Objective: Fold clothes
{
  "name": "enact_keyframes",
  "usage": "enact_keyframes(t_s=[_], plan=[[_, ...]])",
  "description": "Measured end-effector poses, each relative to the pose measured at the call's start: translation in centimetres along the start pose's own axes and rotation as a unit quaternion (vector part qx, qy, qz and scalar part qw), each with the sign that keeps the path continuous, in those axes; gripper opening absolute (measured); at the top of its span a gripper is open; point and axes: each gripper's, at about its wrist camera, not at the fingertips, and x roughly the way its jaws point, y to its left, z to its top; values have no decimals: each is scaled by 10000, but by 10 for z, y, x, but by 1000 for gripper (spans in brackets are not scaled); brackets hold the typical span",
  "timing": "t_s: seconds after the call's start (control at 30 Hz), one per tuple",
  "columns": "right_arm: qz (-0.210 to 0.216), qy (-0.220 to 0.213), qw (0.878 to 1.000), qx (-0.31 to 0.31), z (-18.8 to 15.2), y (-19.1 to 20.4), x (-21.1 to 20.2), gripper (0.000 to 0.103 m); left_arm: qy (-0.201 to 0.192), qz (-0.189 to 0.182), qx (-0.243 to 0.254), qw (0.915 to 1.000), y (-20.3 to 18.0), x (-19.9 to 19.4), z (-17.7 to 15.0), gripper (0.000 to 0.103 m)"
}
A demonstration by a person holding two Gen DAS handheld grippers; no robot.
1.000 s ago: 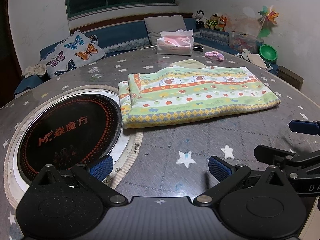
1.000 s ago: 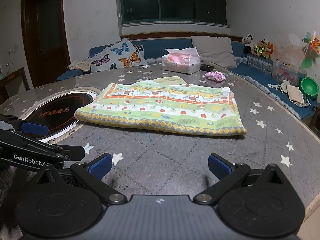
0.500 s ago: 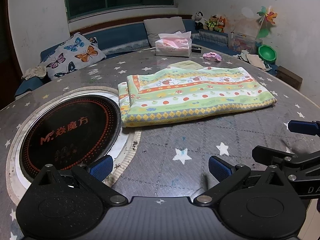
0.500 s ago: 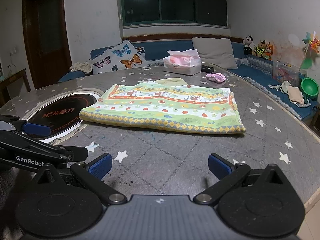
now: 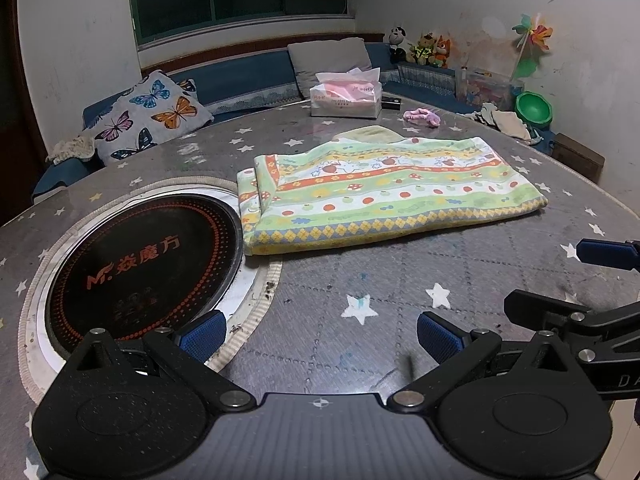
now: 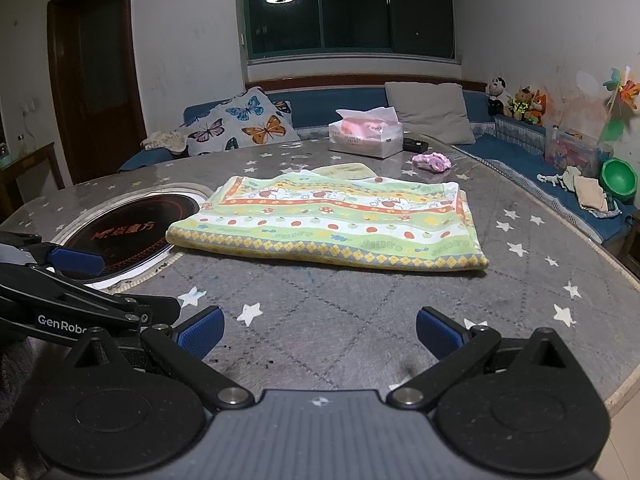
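Item: patterned cloth (image 5: pixel 384 188), folded once, flat beside the round hob (image 5: pixel 136 264). My left gripper (image 5: pixel 318 334) and right gripper (image 6: pixel 320 330): both wide apart, empty, short of it. I judge the next fold pending: reach an edge and pinch.

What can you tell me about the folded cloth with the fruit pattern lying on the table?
The folded cloth is a soft, towel-like fabric in pale green, white and yellow bands with an orange stripe, red and green fruit, mushrooms and a yellow diamond border. It lies flat in several layers on the star-print table, its left end overlapping the pale rim around the round black cooktop. A plain yellowish piece peeks out behind it. Neither gripper touches it.
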Motion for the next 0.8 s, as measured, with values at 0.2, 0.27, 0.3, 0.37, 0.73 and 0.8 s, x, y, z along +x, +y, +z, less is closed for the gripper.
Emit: enact_keyframes(t_s=[0.2,0.27,0.3,0.37,0.73,0.8], plan=[[10,-43,10000,4,-1,1,-5,103,-44,-3,24,10000,-2,-4,-1,103],[7,-53,10000,7,-1,2,-6,103,-57,1,28,10000,-2,-6,-1,103],[7,-59,10000,7,-1,2,-7,103,-62,1,29,10000,-3,-6,-2,103],[9,-72,10000,7,-1,2,-8,103,-75,4,32,10000,-3,-8,-2,103],[20,-135,9999,-5,-2,5,-16,103,-137,9,56,9999,-5,-15,-3,103],[20,-143,9999,-5,-2,5,-17,103,-145,10,57,9999,-5,-15,-4,103]])
